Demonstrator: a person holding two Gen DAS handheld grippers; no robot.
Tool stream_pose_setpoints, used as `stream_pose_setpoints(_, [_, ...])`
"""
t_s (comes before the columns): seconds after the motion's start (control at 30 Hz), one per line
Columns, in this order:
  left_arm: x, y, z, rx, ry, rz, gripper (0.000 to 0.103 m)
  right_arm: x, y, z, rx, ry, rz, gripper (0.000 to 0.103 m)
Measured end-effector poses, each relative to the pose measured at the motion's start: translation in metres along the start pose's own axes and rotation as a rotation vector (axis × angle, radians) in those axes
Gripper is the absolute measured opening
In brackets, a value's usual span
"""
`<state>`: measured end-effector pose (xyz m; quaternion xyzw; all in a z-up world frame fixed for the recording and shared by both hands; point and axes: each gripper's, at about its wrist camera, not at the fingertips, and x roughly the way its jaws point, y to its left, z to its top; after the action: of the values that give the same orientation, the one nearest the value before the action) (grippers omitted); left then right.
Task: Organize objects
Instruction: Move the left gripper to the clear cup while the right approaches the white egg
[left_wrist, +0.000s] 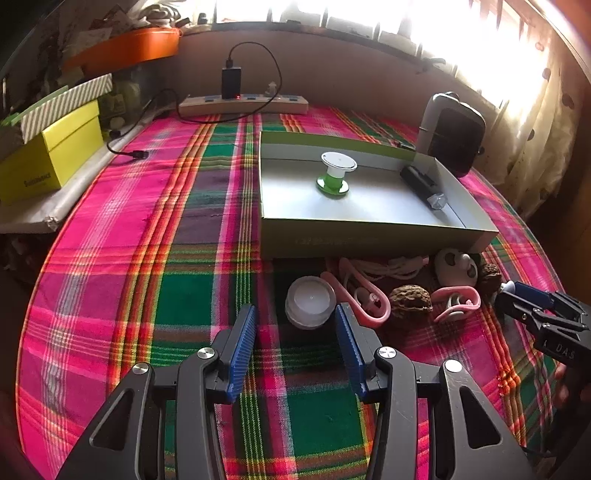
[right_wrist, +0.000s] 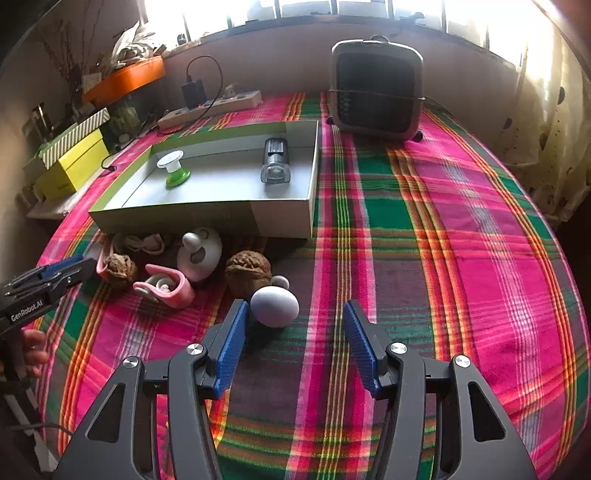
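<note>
My left gripper (left_wrist: 295, 314) is open low over the plaid cloth, and a white round jar (left_wrist: 310, 301) sits just beyond its tips. To the jar's right lie a pink clip (left_wrist: 365, 302), a walnut (left_wrist: 410, 302) and a white rounded object (left_wrist: 456, 271). My right gripper (right_wrist: 295, 310) is also open. A lavender egg-shaped piece (right_wrist: 275, 305) lies between its tips, close against the left finger (right_wrist: 232, 339), with a wide gap to the right one. An open shallow box (right_wrist: 203, 218) holds a green-and-white spool (right_wrist: 173, 170) and a dark flashlight (right_wrist: 275, 162).
A second walnut (right_wrist: 249, 269), another pink clip (right_wrist: 170, 286) and a white cord (right_wrist: 144, 242) crowd the box's front wall. A small heater (right_wrist: 376, 92) stands at the back right. A power strip (left_wrist: 243, 103) and a yellow box (left_wrist: 55, 155) sit at the back left.
</note>
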<state>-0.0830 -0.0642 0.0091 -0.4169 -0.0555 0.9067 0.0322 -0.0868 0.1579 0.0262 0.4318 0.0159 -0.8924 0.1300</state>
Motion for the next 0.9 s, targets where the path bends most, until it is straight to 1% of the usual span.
stream_pose_setpoints(0.33, [0.0064, -0.0026, 0.0063, 0.018, 0.005, 0.029, 0.043, 0.0057, 0.0036, 0.0045, -0.043, 0.009, -0.043, 0.054])
stream_pose_setpoints(0.5, [0.0071, -0.0006, 0.0076, 0.012, 0.005, 0.033, 0.043, 0.0069, 0.0030, 0.0057, -0.054, 0.012, -0.062, 0.054])
stream_pose_setpoints(0.63, [0.0074, 0.0014, 0.0082, 0.002, 0.004, 0.031, 0.043, 0.0073, 0.0018, 0.0064, -0.052, 0.012, -0.067, 0.054])
stream_pose_setpoints(0.77, [0.0080, -0.0010, 0.0083, 0.013, 0.006, 0.046, 0.043, 0.0067, 0.0008, 0.0059, -0.046, 0.011, -0.076, 0.054])
stream_pose_setpoints(0.9, [0.0075, -0.0002, 0.0081, 0.006, 0.005, 0.040, 0.042, 0.0064, 0.0004, 0.0055, -0.045, 0.010, -0.080, 0.054])
